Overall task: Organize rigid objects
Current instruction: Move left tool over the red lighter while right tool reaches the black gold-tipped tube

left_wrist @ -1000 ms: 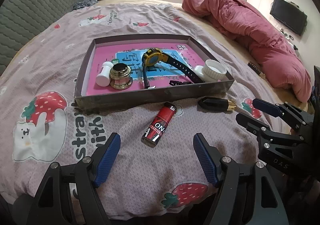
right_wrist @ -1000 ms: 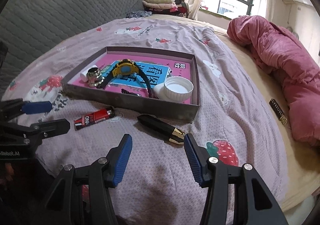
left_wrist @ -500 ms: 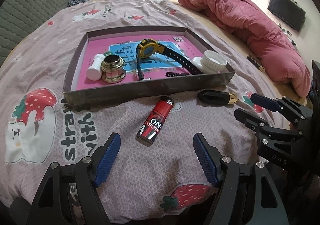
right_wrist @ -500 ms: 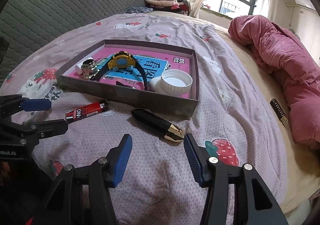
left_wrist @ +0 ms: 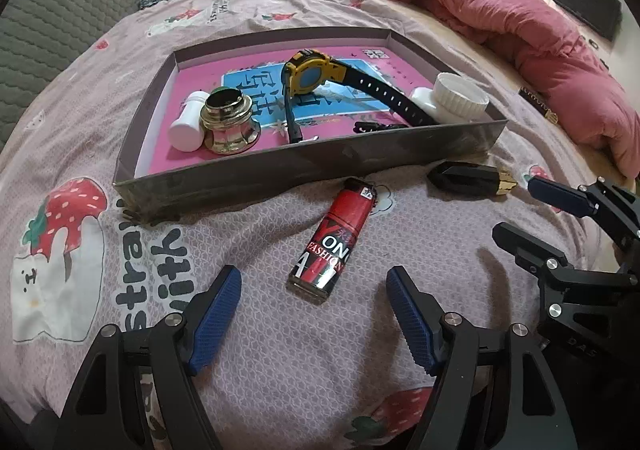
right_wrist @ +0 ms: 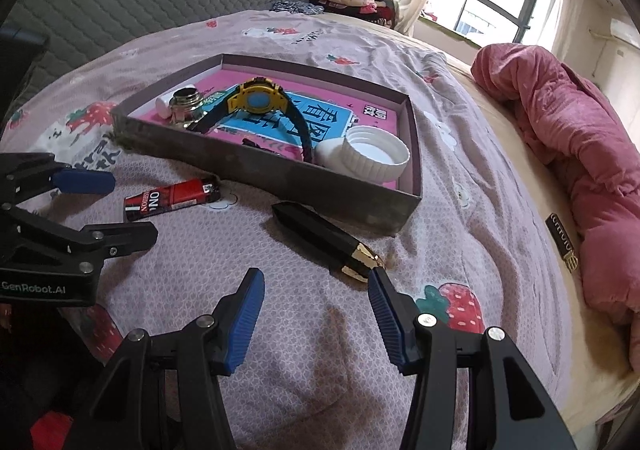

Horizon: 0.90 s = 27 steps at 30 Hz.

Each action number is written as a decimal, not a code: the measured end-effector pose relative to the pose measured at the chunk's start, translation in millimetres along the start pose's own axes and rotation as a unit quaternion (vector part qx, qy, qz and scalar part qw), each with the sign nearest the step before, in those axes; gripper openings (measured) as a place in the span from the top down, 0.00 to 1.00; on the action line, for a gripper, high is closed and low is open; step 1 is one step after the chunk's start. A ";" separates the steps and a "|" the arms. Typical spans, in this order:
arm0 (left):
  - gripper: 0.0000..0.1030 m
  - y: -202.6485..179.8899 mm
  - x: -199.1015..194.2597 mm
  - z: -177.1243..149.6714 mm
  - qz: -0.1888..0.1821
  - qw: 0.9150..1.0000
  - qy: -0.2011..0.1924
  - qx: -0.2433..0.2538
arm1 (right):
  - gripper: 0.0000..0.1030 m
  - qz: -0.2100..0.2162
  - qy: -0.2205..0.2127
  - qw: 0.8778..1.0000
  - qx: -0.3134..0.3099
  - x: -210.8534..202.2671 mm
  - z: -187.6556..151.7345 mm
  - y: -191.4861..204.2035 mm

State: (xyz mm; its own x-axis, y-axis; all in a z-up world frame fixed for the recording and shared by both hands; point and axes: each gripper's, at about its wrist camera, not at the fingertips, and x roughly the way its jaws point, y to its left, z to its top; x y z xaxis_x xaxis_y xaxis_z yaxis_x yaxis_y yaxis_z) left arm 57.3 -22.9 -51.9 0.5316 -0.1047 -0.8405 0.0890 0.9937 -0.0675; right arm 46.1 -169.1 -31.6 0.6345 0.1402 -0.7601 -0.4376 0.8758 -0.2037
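Two rigid items lie loose on the bed, just outside the near wall of the shallow grey cardboard tray with the pink printed floor (left_wrist: 280, 169): one red and black lighter with white lettering (left_wrist: 334, 236) and one faceted black tube with a gold end (right_wrist: 326, 240), probably a lipstick or pen cap. The lighter's top end almost touches the tray wall; the black tube lies just beside it, toward the tray's corner.

Count inside the tray: one yellow and black wristwatch (left_wrist: 316, 71), one shiny metal cap-like piece (left_wrist: 228, 121), one small white plastic bottle (left_wrist: 186, 125) lying against it, one wide white ribbed lid (right_wrist: 374, 155) with a second white bottle partly hidden beside it, and one small dark clip-like thing near the front wall that I cannot identify.

My reading: most items are in, two to go.

My left hand-held gripper (left_wrist: 314, 312) stands with its blue pads wide apart, empty, lined up on the lighter's lower end. My right hand-held gripper (right_wrist: 316, 310) is likewise spread and empty, its right pad just beside the tube's gold end.

Around this: pink strawberry-print bedsheet (left_wrist: 120, 49), one rumpled pink quilt (right_wrist: 580, 153), grey padded headboard.
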 end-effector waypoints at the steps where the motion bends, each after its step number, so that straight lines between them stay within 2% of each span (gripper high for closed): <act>1: 0.26 0.4 1.1 0.3 0.000 1.000 0.001 0.000 | 0.48 0.000 0.002 1.000 -0.003 1.1 -0.4 0.8; 11: 0.26 -3.8 13.8 7.4 0.003 1.000 0.004 0.016 | 0.48 -0.010 0.012 1.000 -0.027 12.1 -1.3 6.4; 24: 0.26 -8.6 23.6 10.9 0.017 0.999 0.004 0.038 | 0.48 -0.042 0.000 0.997 -0.066 26.7 3.8 15.3; 27: 0.26 -8.4 26.6 12.5 0.017 0.999 0.006 0.039 | 0.45 -0.047 -0.004 0.996 -0.071 29.9 5.3 16.1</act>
State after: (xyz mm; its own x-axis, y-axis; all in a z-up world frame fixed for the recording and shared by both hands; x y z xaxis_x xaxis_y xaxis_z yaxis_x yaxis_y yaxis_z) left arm 81.2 -34.6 -67.0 0.5257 -0.0694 -0.8478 0.1369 0.9906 0.0038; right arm 61.4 -148.4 -54.3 0.6816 0.0643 -0.7289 -0.4612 0.8111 -0.3598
